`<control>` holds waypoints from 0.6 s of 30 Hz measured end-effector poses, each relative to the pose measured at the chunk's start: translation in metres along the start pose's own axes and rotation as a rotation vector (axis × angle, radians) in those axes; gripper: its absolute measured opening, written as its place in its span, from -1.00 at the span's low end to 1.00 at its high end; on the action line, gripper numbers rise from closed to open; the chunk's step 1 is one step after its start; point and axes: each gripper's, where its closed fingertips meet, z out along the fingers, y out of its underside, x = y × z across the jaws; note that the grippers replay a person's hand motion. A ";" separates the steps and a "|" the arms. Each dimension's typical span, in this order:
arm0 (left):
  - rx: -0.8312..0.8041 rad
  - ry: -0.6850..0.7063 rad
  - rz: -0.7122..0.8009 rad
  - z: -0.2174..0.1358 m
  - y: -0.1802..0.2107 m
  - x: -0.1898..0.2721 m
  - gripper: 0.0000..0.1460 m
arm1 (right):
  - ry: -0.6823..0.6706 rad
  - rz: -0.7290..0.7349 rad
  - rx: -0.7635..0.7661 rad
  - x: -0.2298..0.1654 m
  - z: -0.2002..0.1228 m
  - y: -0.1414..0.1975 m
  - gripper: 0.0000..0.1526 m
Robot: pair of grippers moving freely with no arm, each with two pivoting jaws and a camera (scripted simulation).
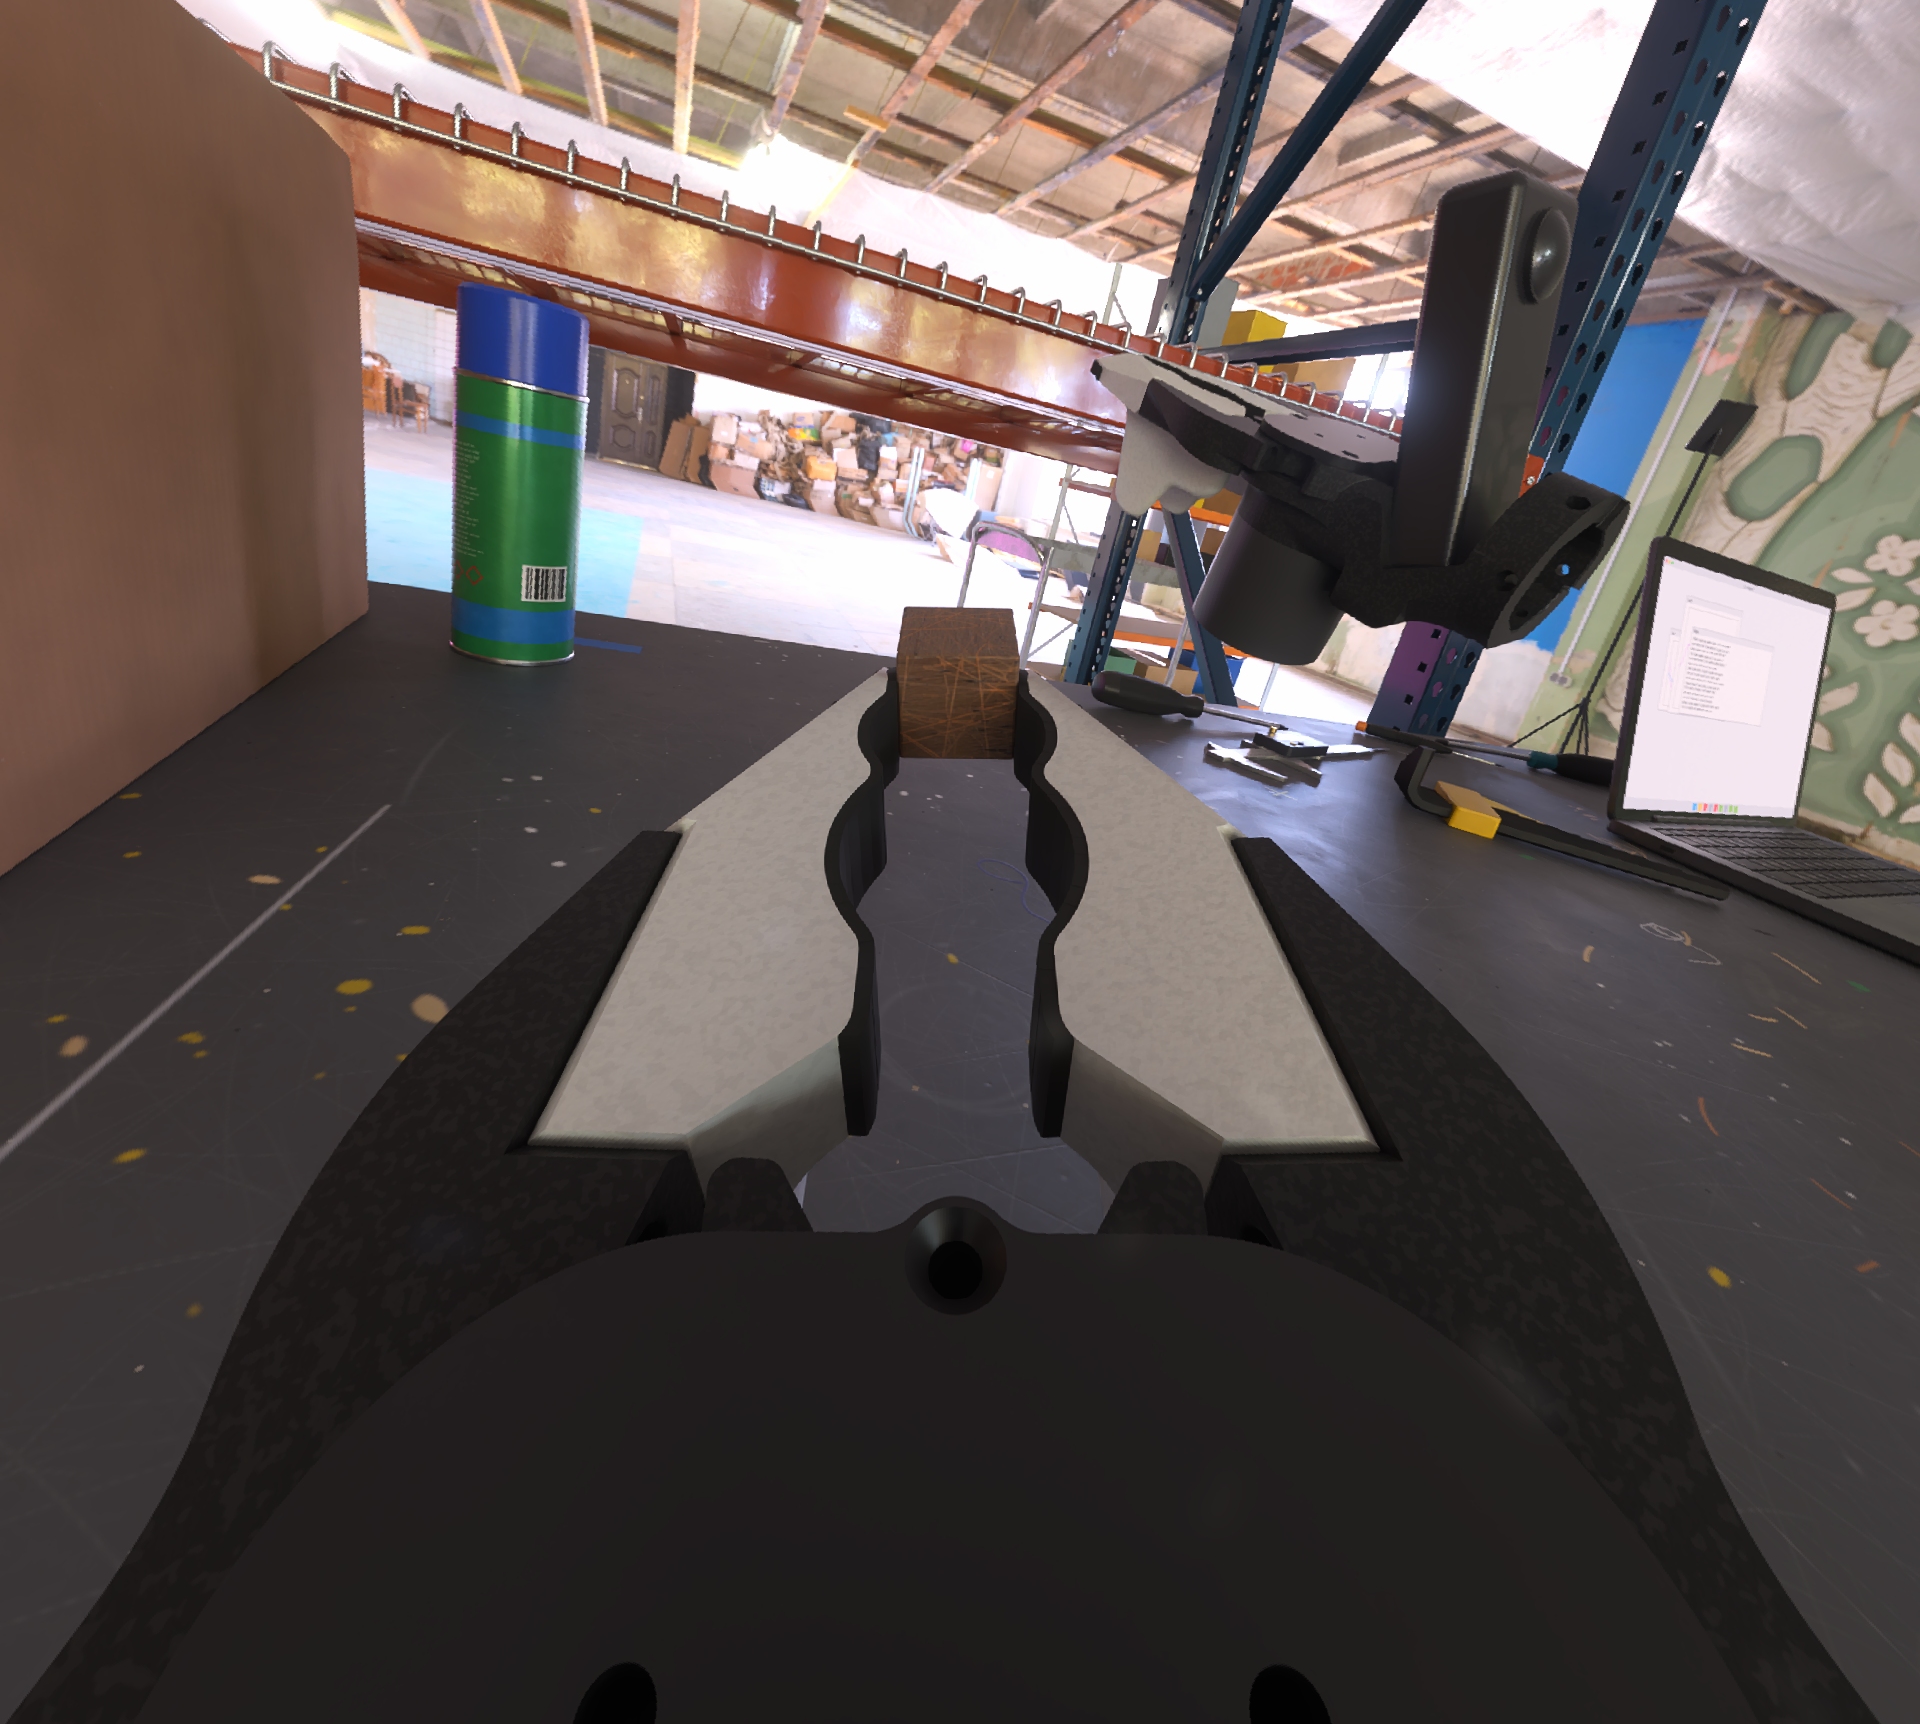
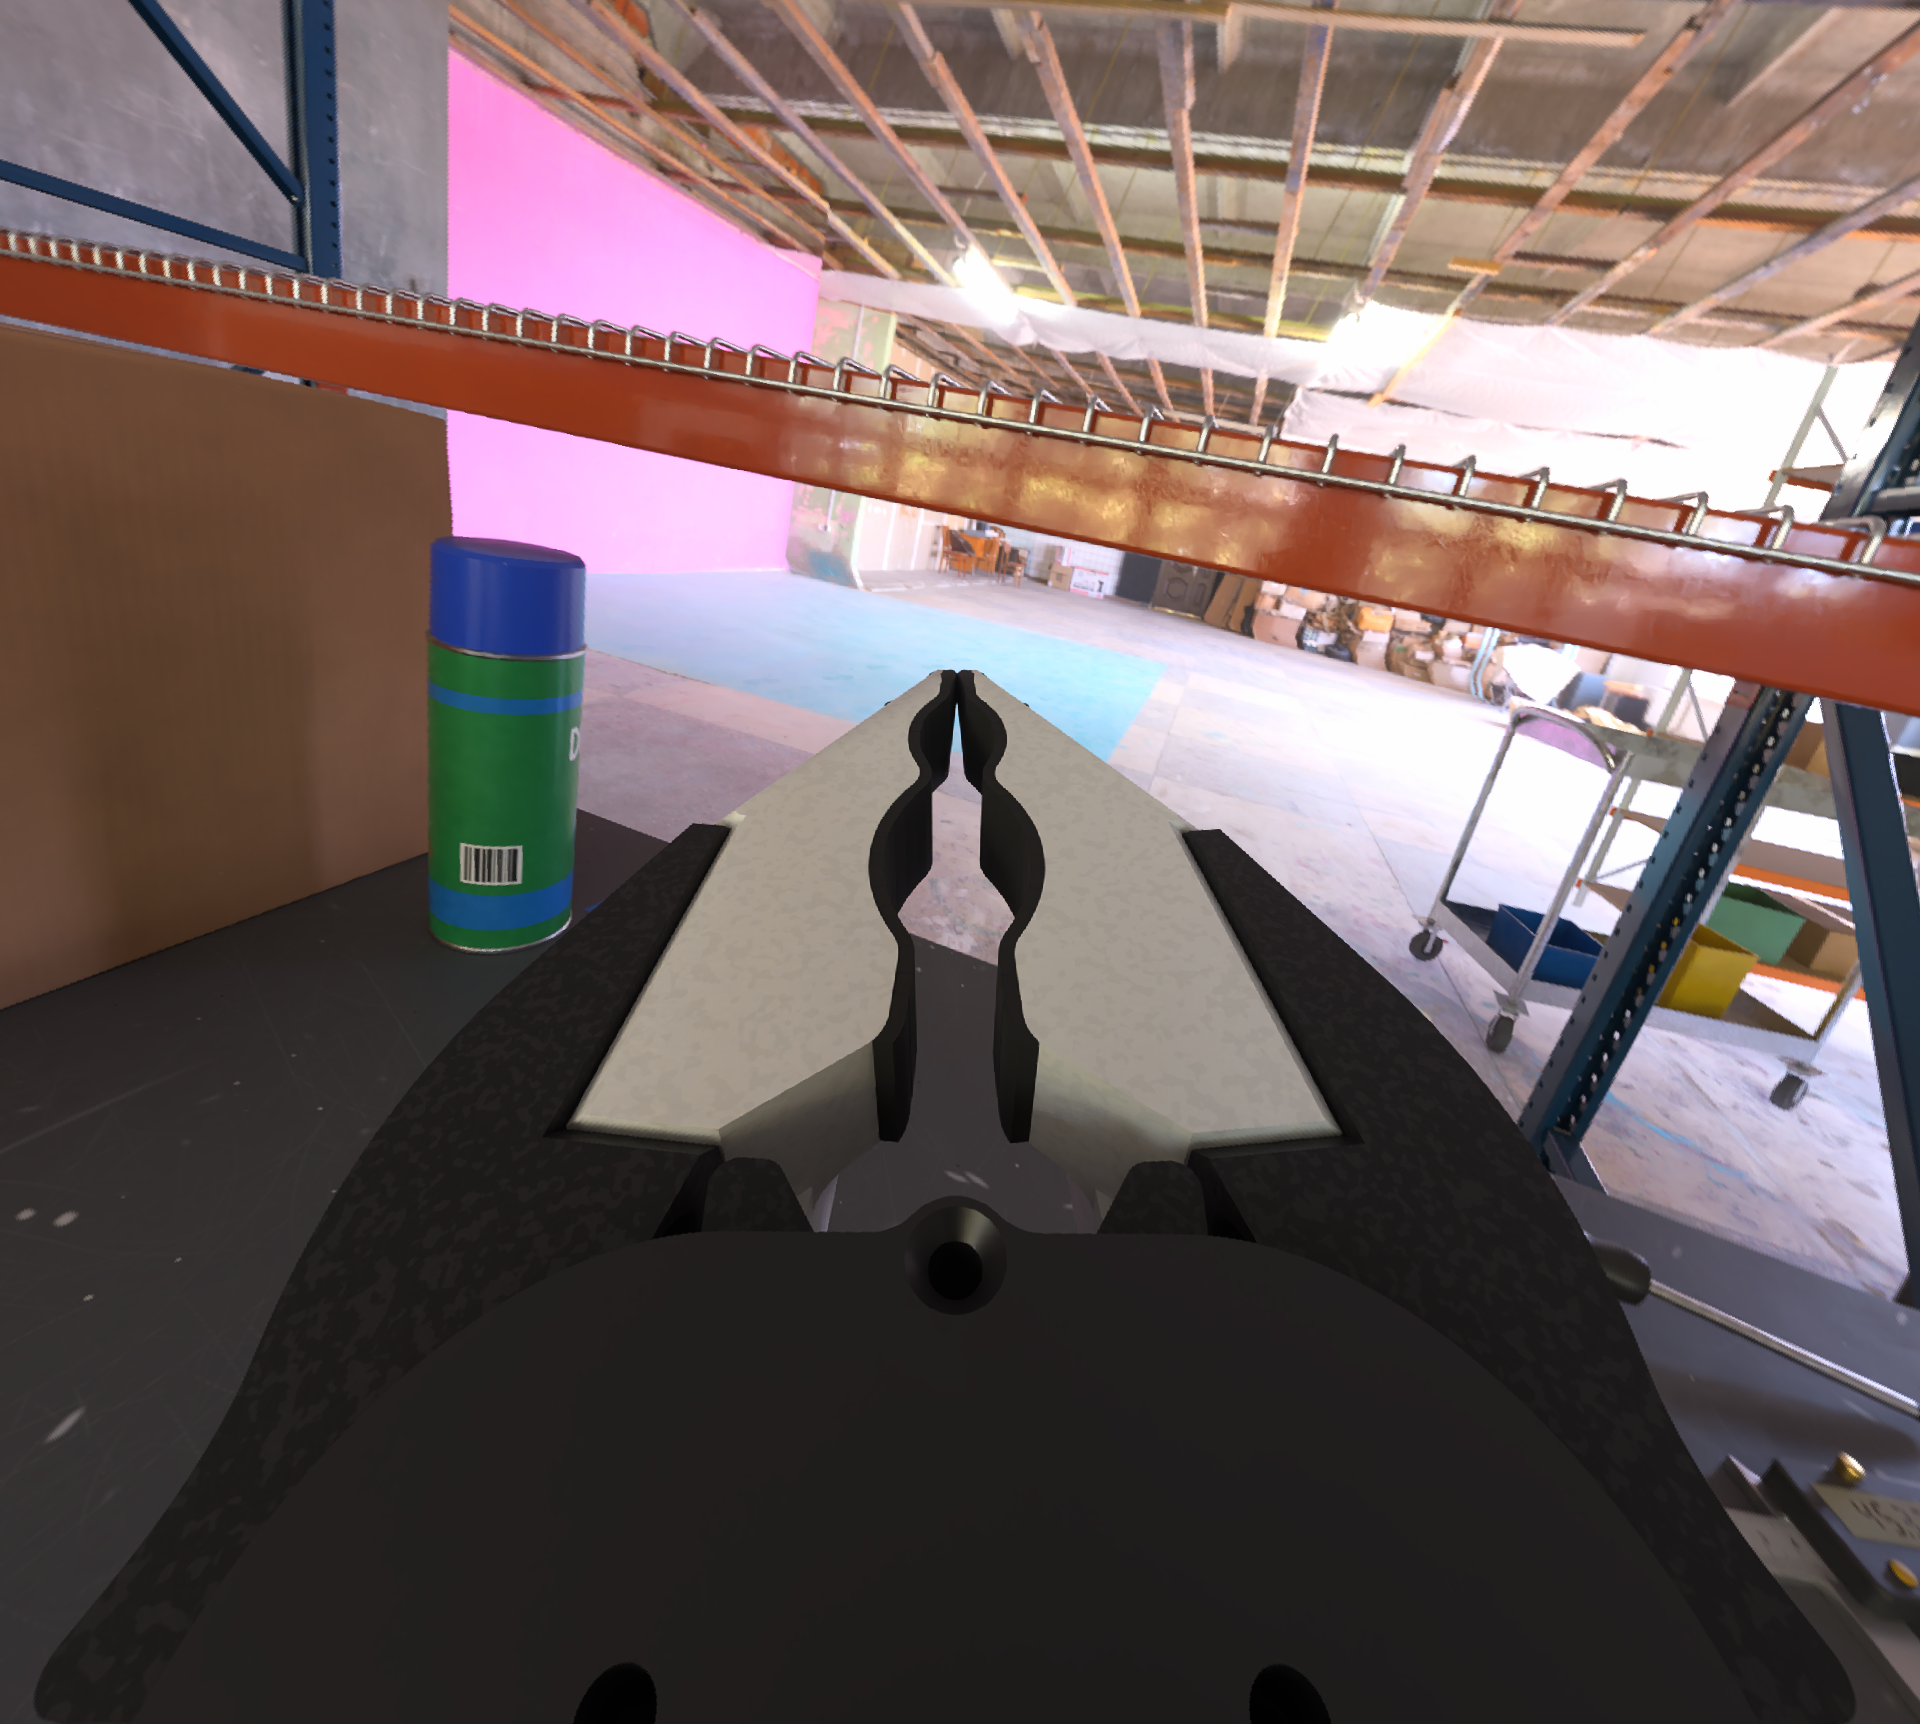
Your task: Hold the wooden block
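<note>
- Wooden block (image 1: 956,685), a small brown cube with a scratched grain, sits clamped between the tips of our left gripper (image 1: 956,706); the black inner pads touch its two side faces.
- We see the cube lifted clear of the dark, paint-speckled tabletop (image 1: 312,999), with the far edge of the table showing below it.
- We hold nothing in our right gripper (image 2: 957,683); its two pale fingers are pressed together at the tips, clenched on empty air.
- From the left wrist view, that right gripper (image 1: 1164,443) hangs above the table to the right of the cube, well apart from it, tilted with its fingers pointing left.
- We note a tall spray can (image 1: 516,474) with a green body, blue bands and a blue cap standing upright on the table to the left, just beside a large brown cardboard box (image 1: 156,386).
- On the right side of the table we see an open grey laptop (image 1: 1725,718) with a lit white screen, and near it a black-handled screwdriver (image 1: 1153,695) and a small yellow block (image 1: 1470,810).
- An orange shelf beam (image 1: 727,261) runs overhead.
</note>
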 end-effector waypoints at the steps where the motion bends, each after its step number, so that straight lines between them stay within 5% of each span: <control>1: 0.000 0.000 -0.001 0.000 0.000 0.000 -0.72 | 0.007 0.004 -0.008 0.002 0.000 0.003 -1.00; 18: 0.001 0.004 -0.018 -0.001 0.001 -0.002 -0.72 | 0.086 0.019 -0.059 0.025 -0.008 0.023 -1.00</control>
